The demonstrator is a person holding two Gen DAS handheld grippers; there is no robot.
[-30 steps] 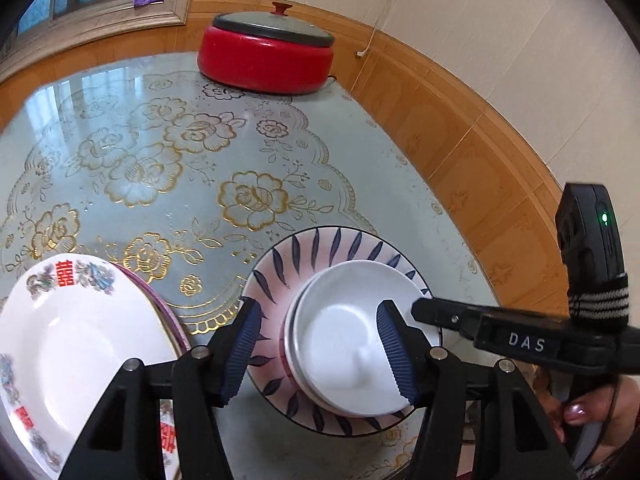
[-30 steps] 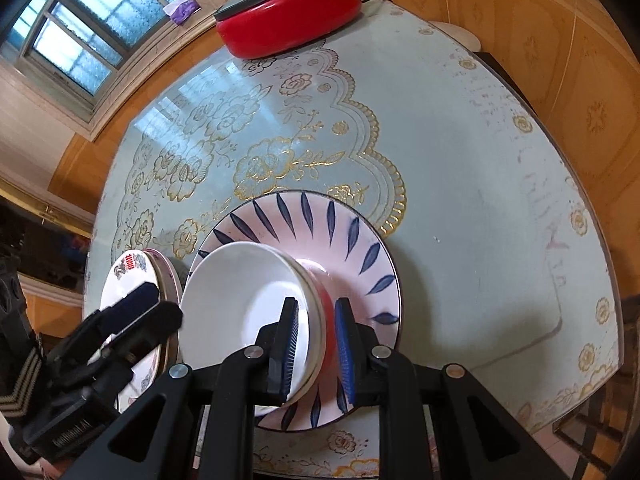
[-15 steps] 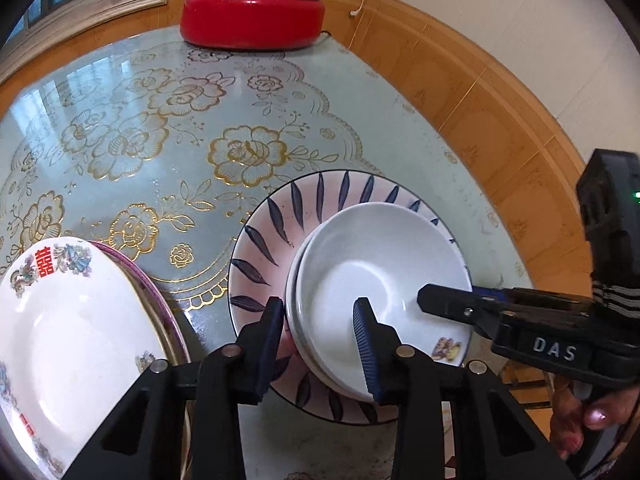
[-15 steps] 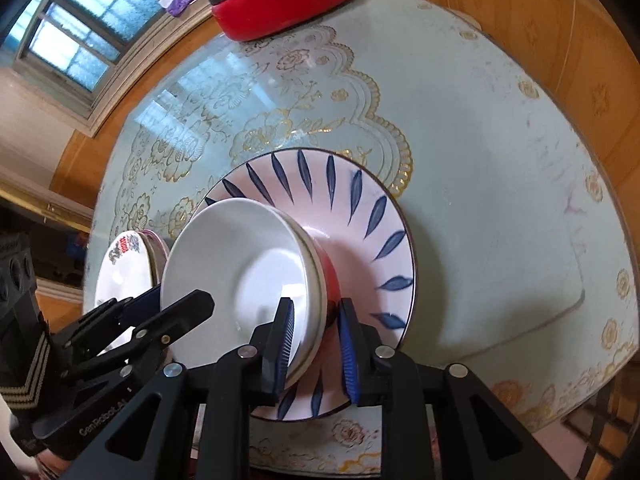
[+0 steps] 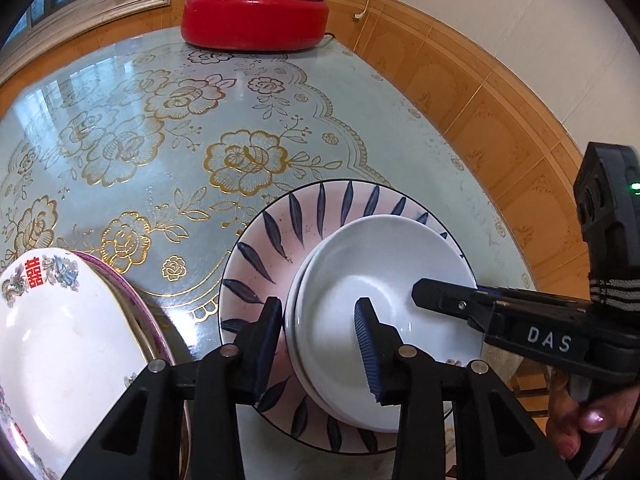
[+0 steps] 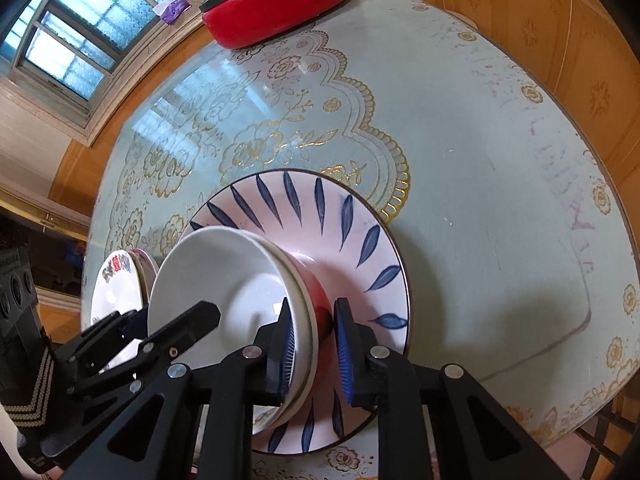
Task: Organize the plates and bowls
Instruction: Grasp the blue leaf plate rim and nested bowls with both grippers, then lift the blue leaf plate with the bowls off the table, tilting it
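A stack of white bowls with a red-sided one beneath sits in a pink plate with blue leaves on the table. My left gripper straddles the stack's near-left rim, one finger outside, one inside, partly closed with a gap. My right gripper straddles the right rim, its jaws apart, the outer one clear of the bowl wall. The bowls tilt slightly. A stack of white floral plates lies at left.
A red electric pot with a grey lid stands at the table's far edge by the wall. The glass-topped floral table stretches behind the plates. Wood-panelled wall runs along the right. A window is at far left.
My left gripper moved in over the bowl rim and narrowed from wide open. My right gripper's jaws opened a little on the opposite rim.
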